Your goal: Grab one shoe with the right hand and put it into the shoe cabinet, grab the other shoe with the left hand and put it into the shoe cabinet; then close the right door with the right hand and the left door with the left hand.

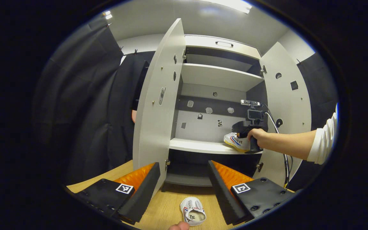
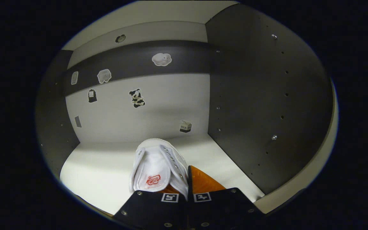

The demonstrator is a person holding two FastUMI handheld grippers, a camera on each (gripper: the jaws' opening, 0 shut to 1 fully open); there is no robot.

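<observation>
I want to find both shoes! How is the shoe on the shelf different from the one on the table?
The shelf shoe sits inside the cabinet, pinched by the right gripper; the table shoe lies loose between the left gripper's open fingers. The shelf shoe shows its side, the table shoe its opening. Both are white.

"MILK" on the carton sticker (image 2: 185,126) on the cabinet's back wall (image 2: 158,105).
</observation>
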